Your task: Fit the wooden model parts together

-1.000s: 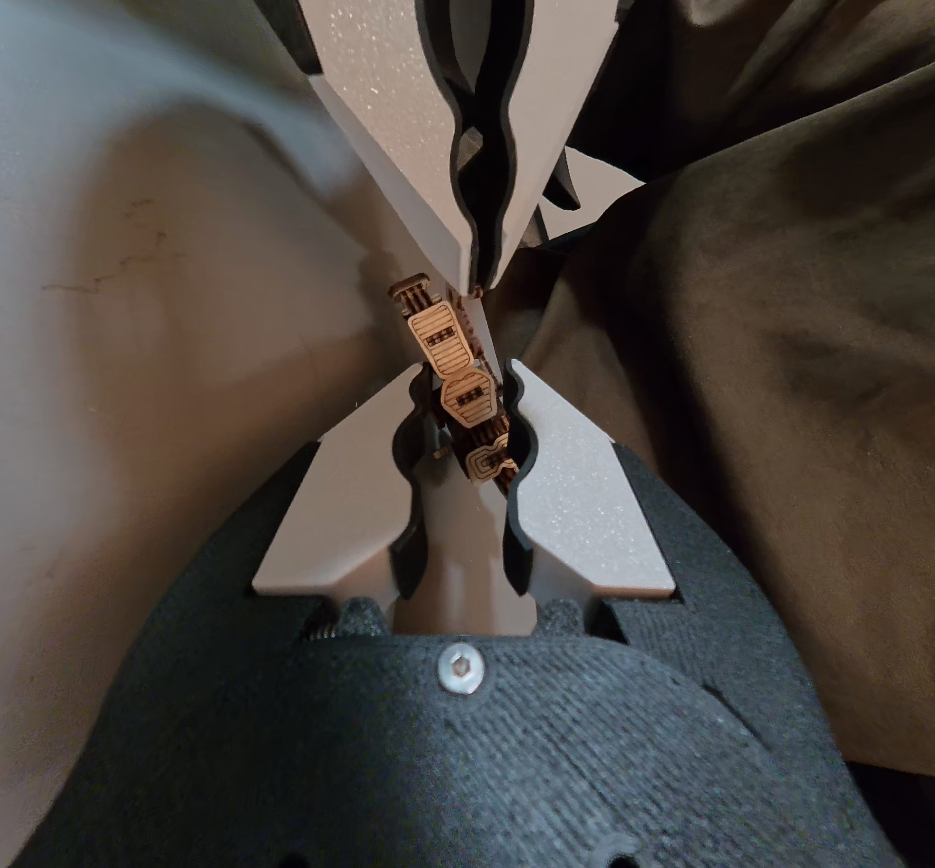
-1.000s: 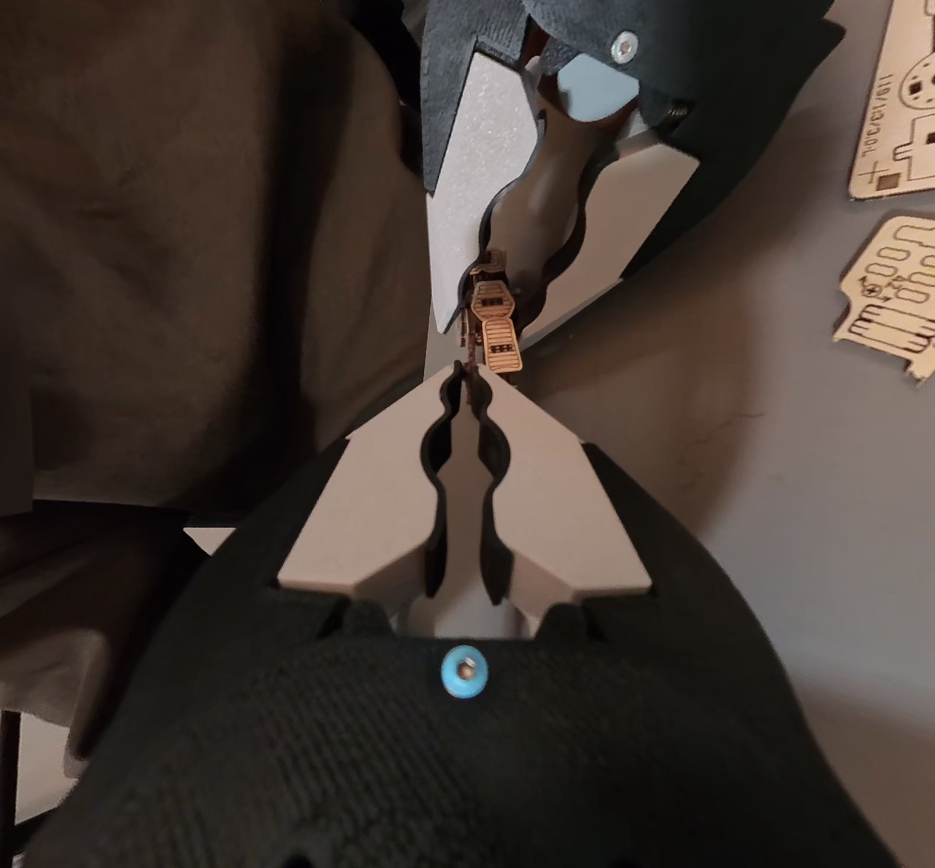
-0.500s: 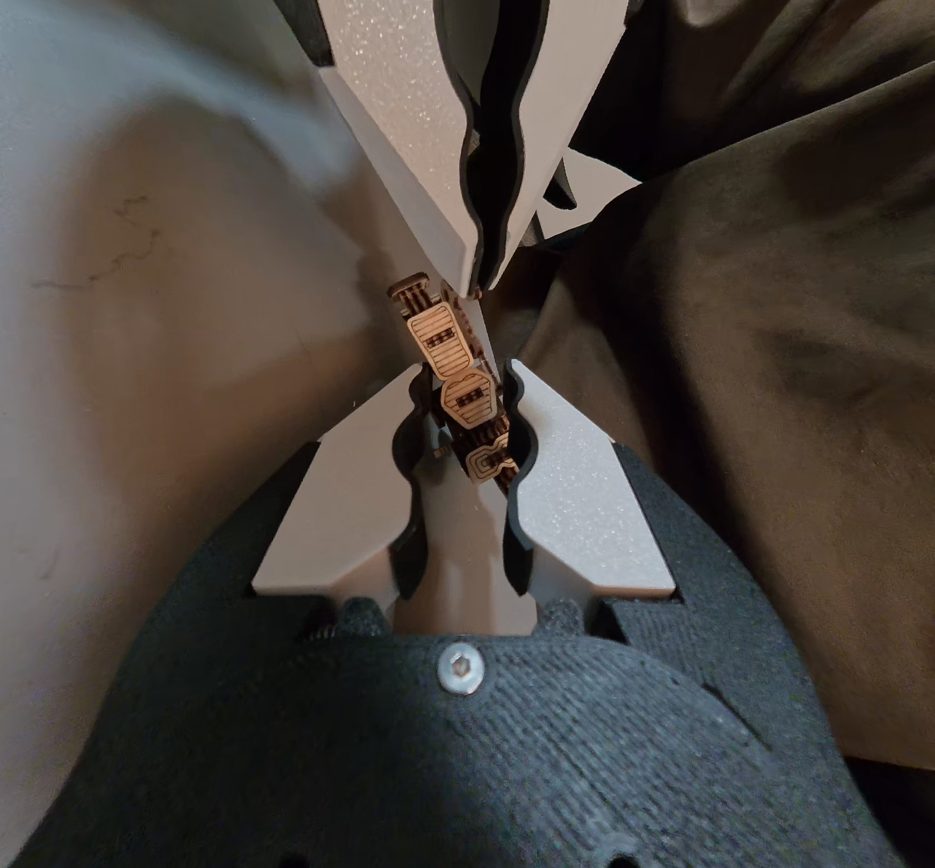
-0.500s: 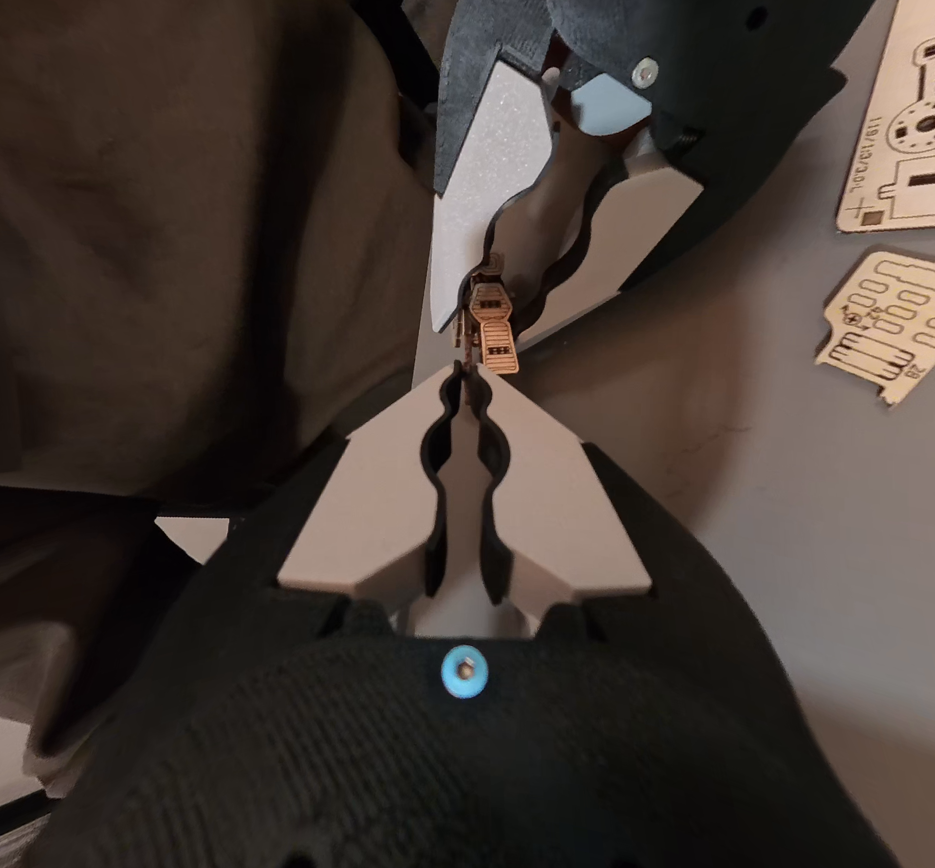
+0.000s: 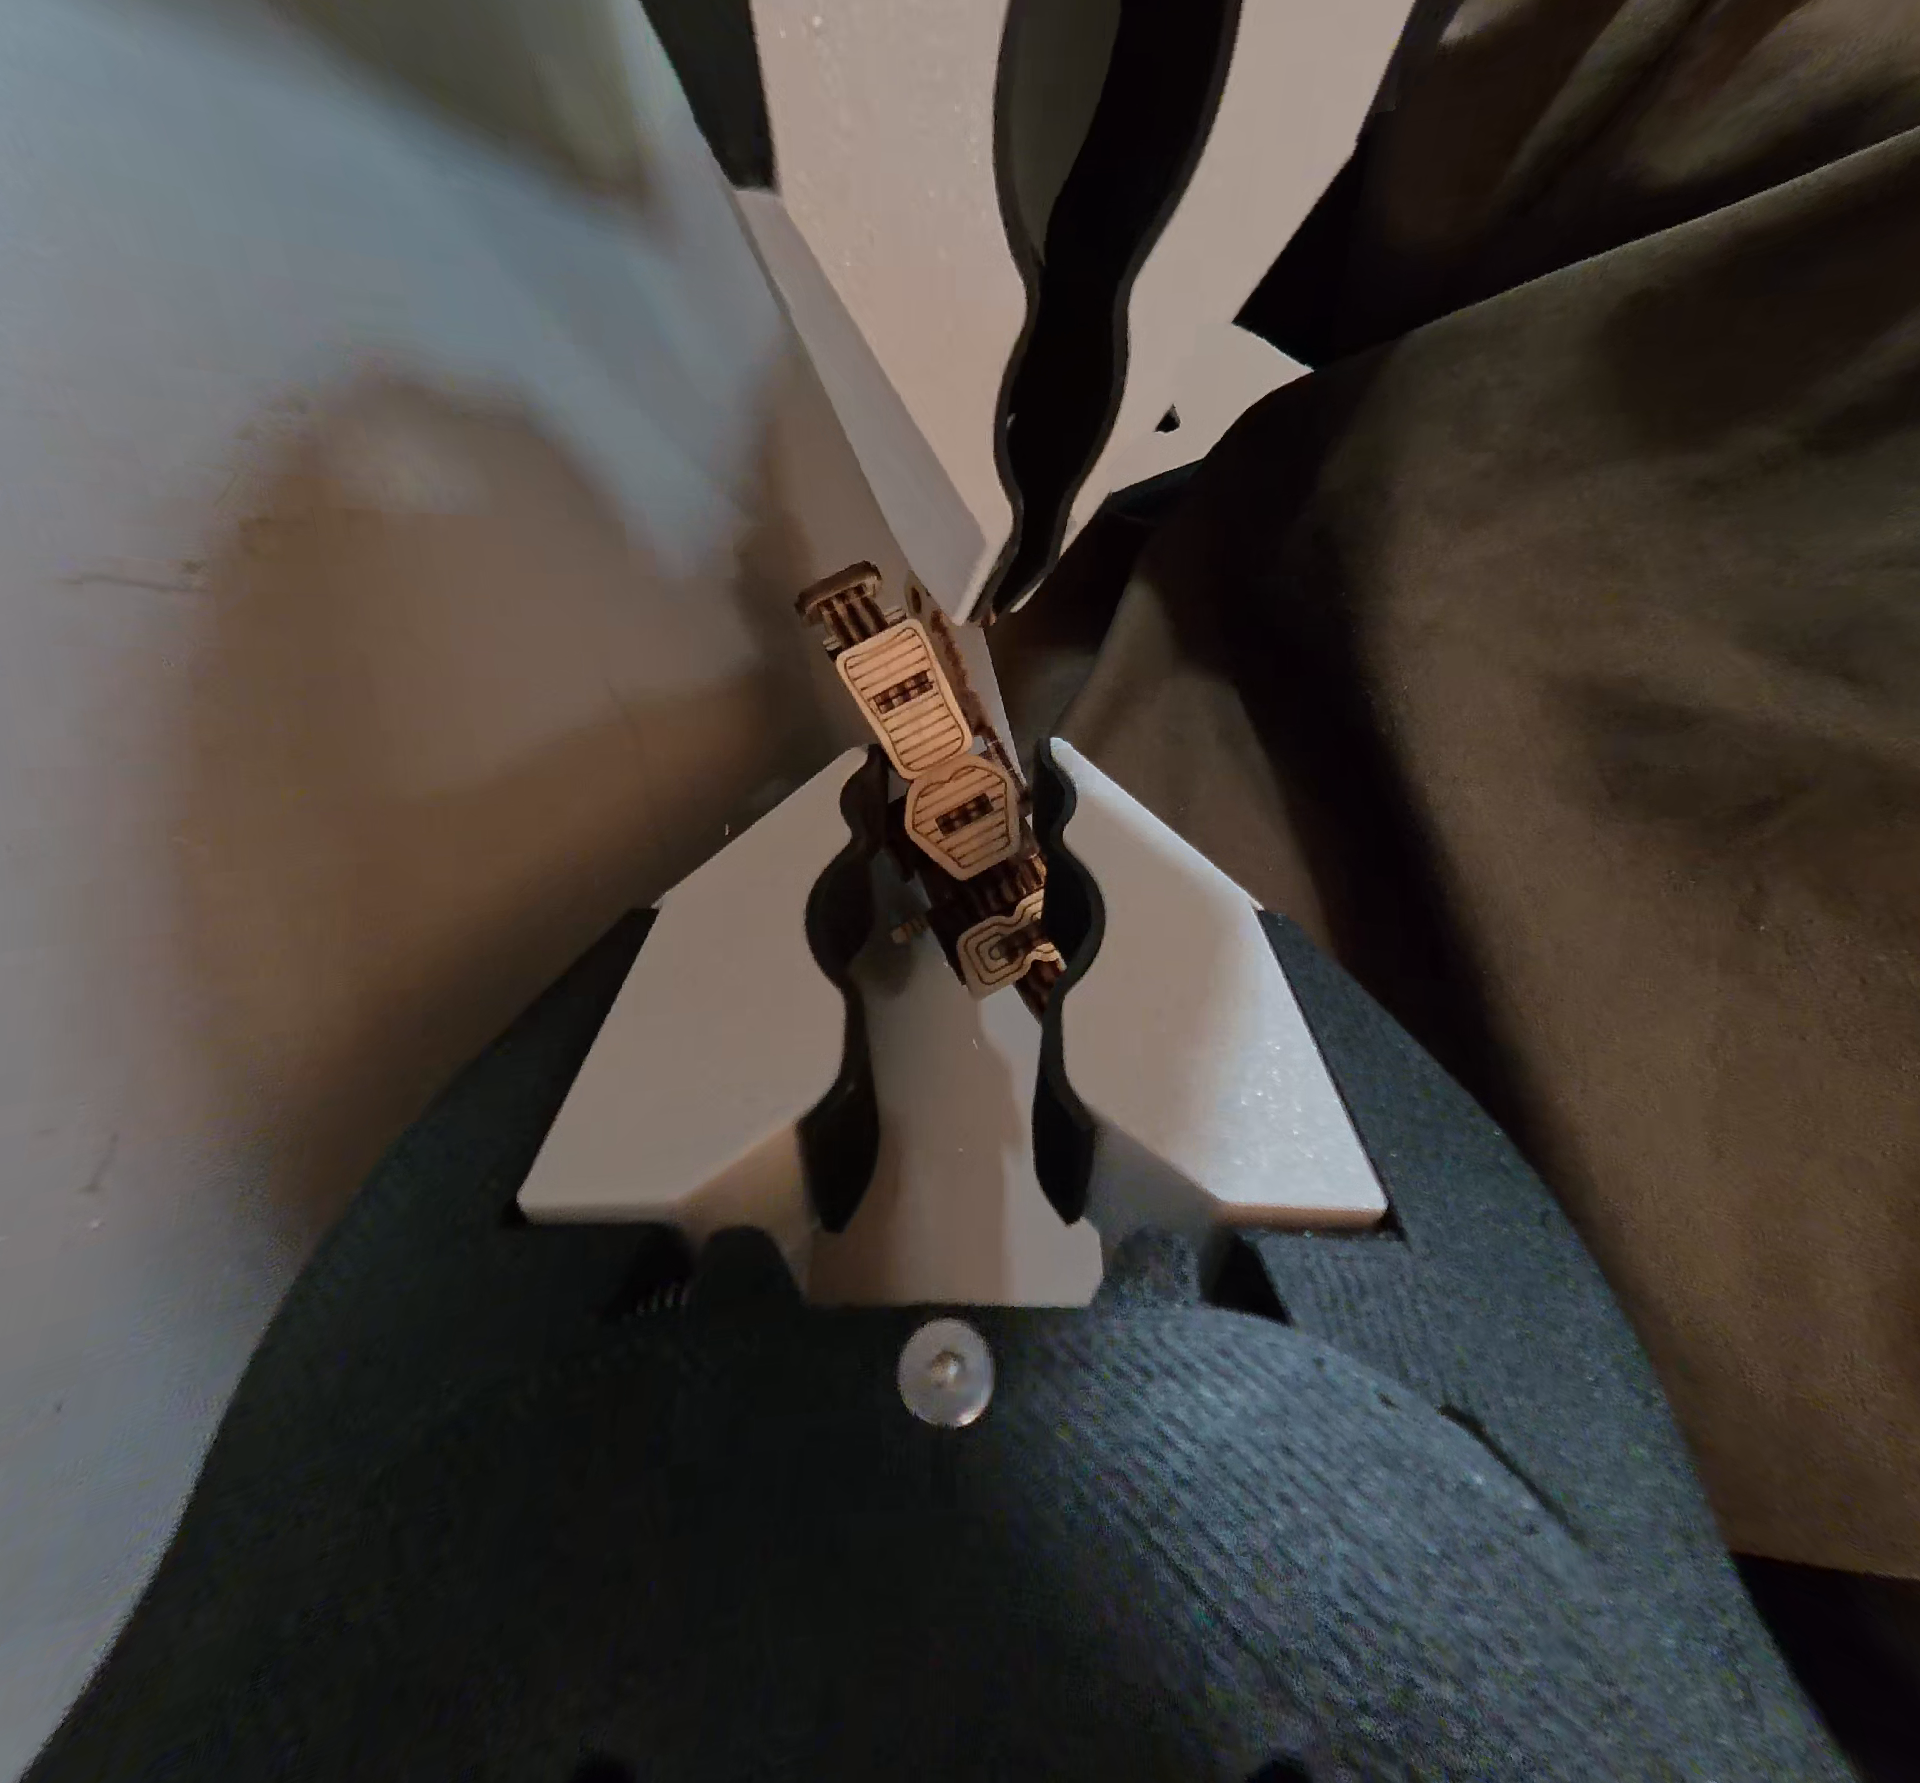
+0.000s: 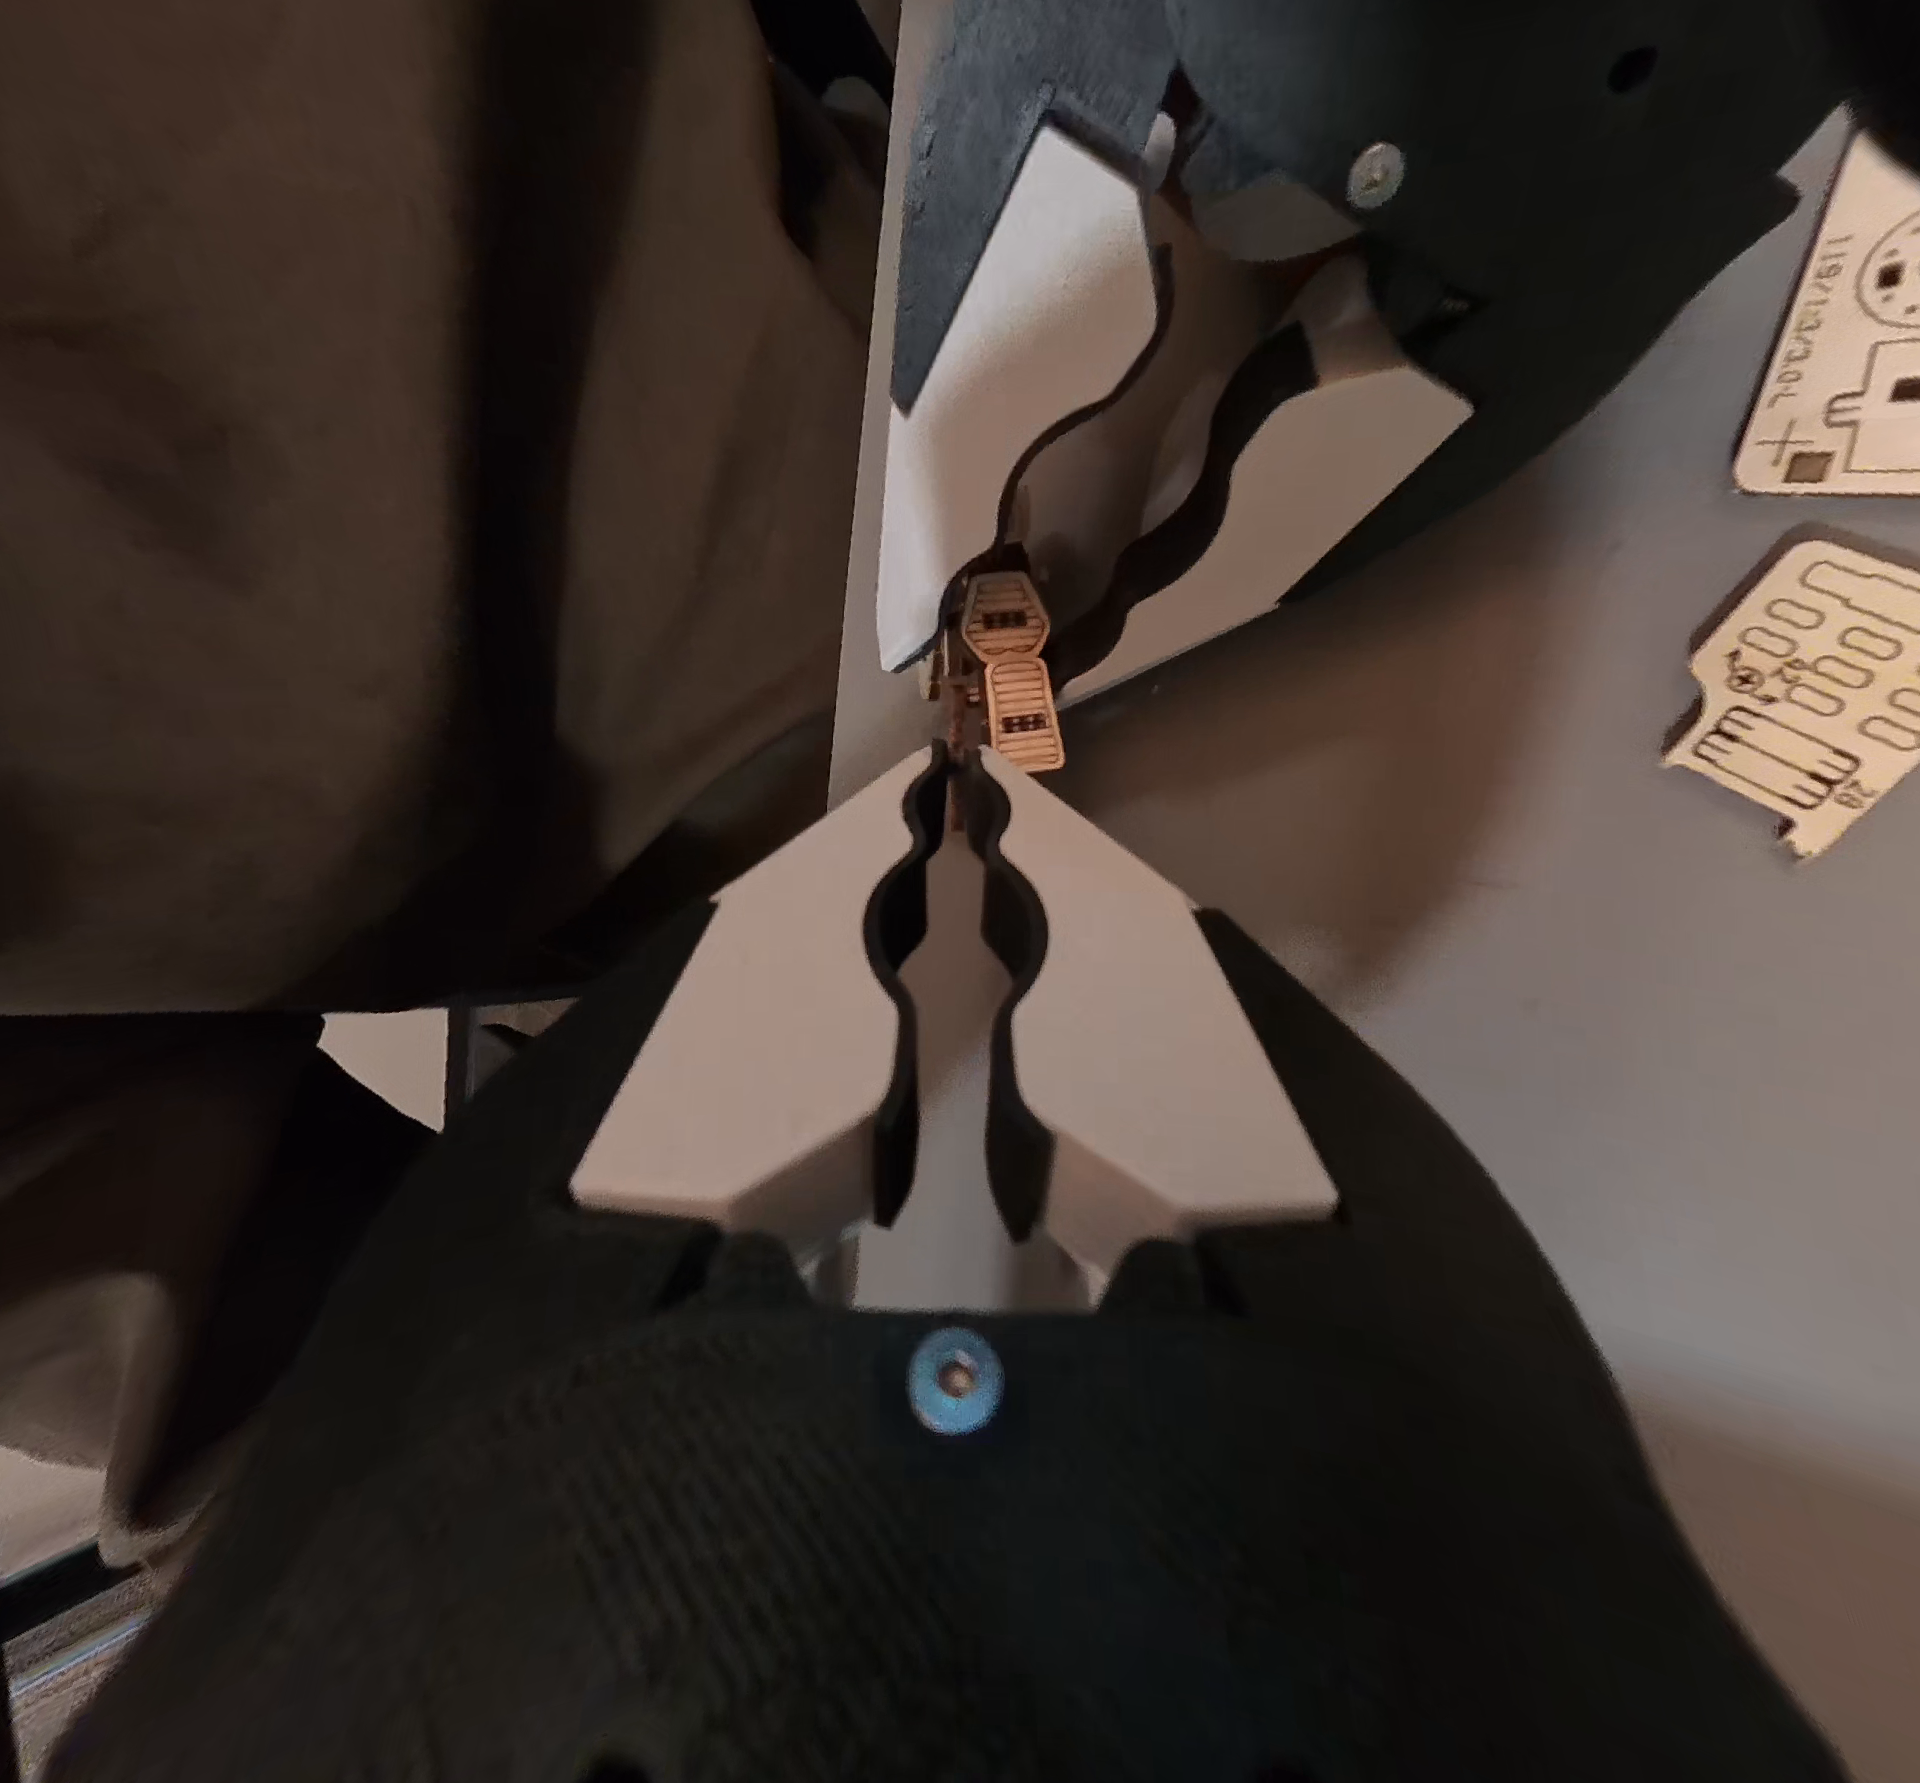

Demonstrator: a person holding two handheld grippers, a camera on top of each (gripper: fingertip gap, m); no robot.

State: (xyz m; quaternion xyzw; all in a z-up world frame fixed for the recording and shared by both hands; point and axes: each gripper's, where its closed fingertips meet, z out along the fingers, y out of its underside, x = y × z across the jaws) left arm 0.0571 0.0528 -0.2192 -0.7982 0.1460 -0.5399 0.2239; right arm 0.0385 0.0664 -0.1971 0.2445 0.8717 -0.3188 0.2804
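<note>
Your two tools meet tip to tip above the near edge of the grey tabletop [image 6: 1558, 902], where the person's dark olive clothing [image 5: 1558, 798] crowds one side and leaves little room; the open tabletop lies on the other side, clear close to the tips. Two flat laser-cut wooden sheets [image 6: 1829, 705] lie well apart from the grasp, toward the right edge of the right wrist view.

Your left hand-held gripper [image 5: 951, 777] has its fingers parted only as far as the piece between them, pinching the wooden model part [image 5: 940, 788], a narrow strip assembly with engraved rounded plates that sticks out beyond the fingertips, tilted to the left.

Your right hand-held gripper [image 6: 961, 772] has its fingers pressed almost together at the tips, nipping a thin dark wooden edge that touches the far end of that same part. Whether this edge is a separate piece or belongs to the strip, you cannot tell
</note>
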